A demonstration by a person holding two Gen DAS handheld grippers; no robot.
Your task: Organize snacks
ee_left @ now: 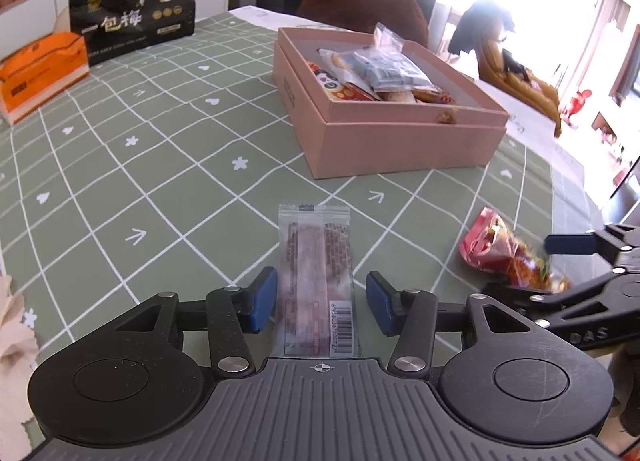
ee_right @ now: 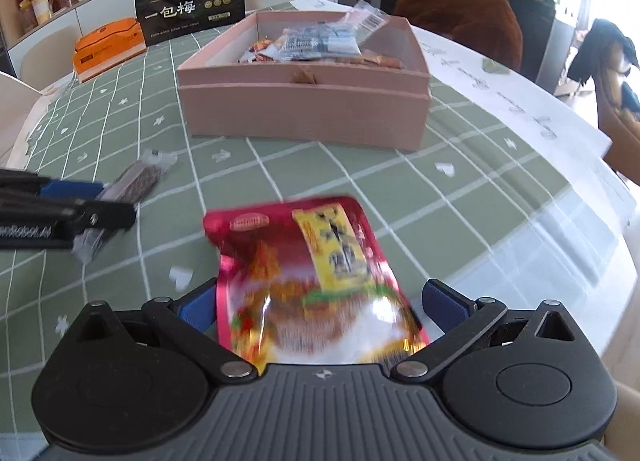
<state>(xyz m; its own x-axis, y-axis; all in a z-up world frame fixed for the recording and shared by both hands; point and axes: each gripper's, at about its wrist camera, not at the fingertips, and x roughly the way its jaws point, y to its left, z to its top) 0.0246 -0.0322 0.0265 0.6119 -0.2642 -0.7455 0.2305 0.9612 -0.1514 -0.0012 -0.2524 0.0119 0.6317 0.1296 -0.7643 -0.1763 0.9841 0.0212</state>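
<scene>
Pointing steeply down at the green checked tablecloth (ee_left: 160,165), the left gripper (ee_left: 321,299) straddles a clear snack packet (ee_left: 316,269), pads not touching it. The right gripper (ee_right: 320,301), tilted likewise, brackets a red pouch (ee_right: 312,281); contact there is unclear. The pink box (ee_left: 400,141) of snacks sits beyond.

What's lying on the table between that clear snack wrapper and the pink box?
Nothing: in the left wrist view only bare green checked tablecloth separates the clear wrapper from the pink box.
</scene>
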